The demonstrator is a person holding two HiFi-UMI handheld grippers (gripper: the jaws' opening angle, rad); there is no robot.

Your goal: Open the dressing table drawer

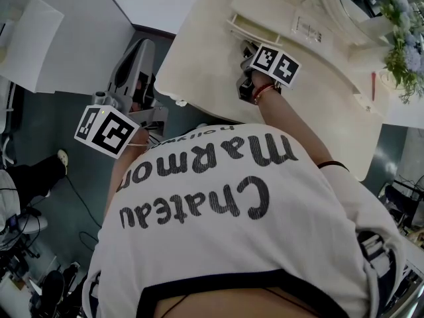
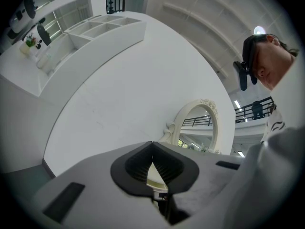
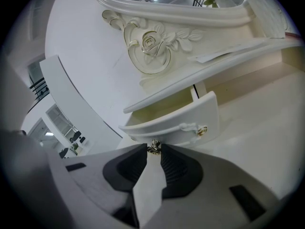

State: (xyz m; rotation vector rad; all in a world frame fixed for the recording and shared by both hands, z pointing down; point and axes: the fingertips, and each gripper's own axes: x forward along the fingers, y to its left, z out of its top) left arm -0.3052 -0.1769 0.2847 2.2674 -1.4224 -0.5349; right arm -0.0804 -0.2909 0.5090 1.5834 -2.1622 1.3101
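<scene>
My right tongs (image 3: pixel 153 152) pinch the small brass knob (image 3: pixel 153 147) on the drawer (image 3: pixel 176 123). The drawer stands partly out of the dressing table (image 1: pixel 199 52), its front crosswise to my jaws, so I judge the pull runs straight back toward me. A second knob (image 3: pixel 202 130) sits further right on the drawer front. My left tongs (image 2: pixel 152 147), pressed together and empty, hang well away from the drawer.

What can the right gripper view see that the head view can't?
Only the right gripper view shows the drawer front, pulled out from the carved frame, and the gold knob pinched by the right gripper. Only the head view shows the person's white lettered shirt and the dark floor. Both show the cream dressing table and the right gripper.
</scene>
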